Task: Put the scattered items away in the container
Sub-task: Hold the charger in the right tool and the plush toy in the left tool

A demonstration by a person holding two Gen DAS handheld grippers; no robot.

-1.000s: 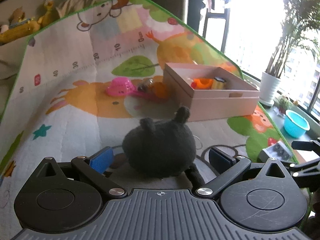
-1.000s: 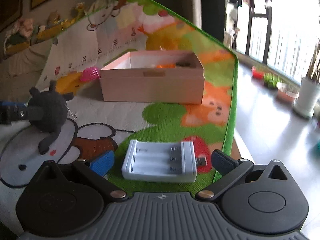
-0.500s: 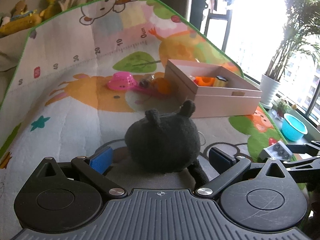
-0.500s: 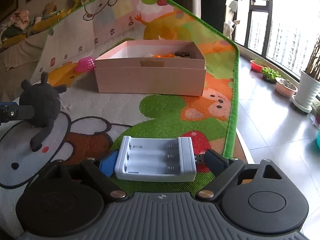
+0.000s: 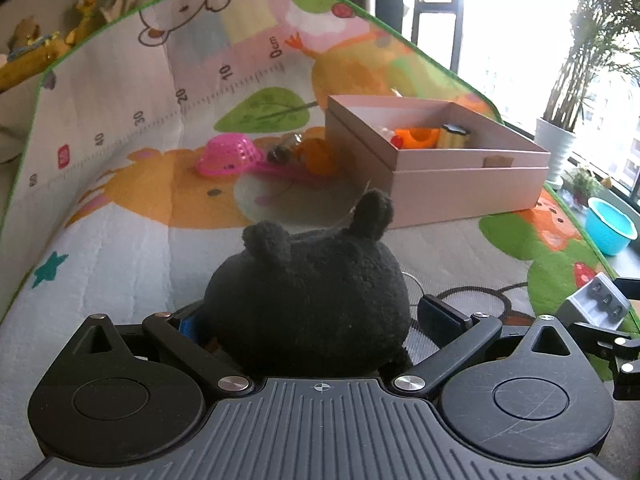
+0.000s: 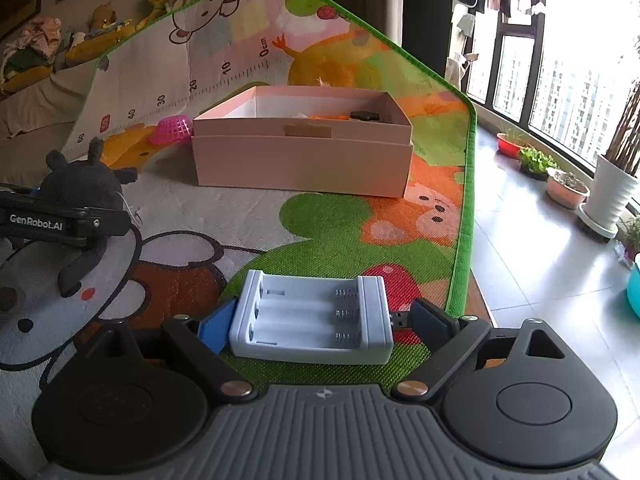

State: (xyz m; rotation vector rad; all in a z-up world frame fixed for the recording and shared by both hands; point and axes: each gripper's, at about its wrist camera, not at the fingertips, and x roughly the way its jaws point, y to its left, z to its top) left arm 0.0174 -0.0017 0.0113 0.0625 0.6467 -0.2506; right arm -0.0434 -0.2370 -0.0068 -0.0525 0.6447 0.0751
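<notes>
- Left wrist view: left gripper (image 5: 310,320) pinching the black plush toy (image 5: 308,300) from both sides, the blue pad almost buried in the fur, the dark pad pressed against the toy's right flank.
- Plush held just above the play mat (image 5: 120,240), two round ears pointing up toward the pink box (image 5: 460,184).
- Pink box open-topped, standing on the mat ahead and slightly right, well apart from the toy; an orange piece (image 5: 418,136) and a yellowish cylinder with a dark cap (image 5: 454,136) lying inside.
- Left of the box, on the mat: an upturned pink basket (image 5: 230,156), plus a small dark item and an orange one just beside the box wall, too blurred to identify.
- Far right edge: part of the white battery holder (image 5: 598,300) clamped in the other tool; a blue bowl (image 5: 610,226) on the floor past the mat.
- Right wrist view: right gripper (image 6: 320,322) closed on the white battery holder (image 6: 312,322), blue pad against its left end, dark pad against the plug at its right end; holder level, empty slots facing up, over the green patch of the mat (image 6: 320,220).
- Pink box (image 6: 302,160) straight ahead, well apart.
- At left, the plush toy (image 6: 82,188) gripped in the left tool, a limb dangling below.
- Potted plants (image 6: 612,184) along the window at right.
</notes>
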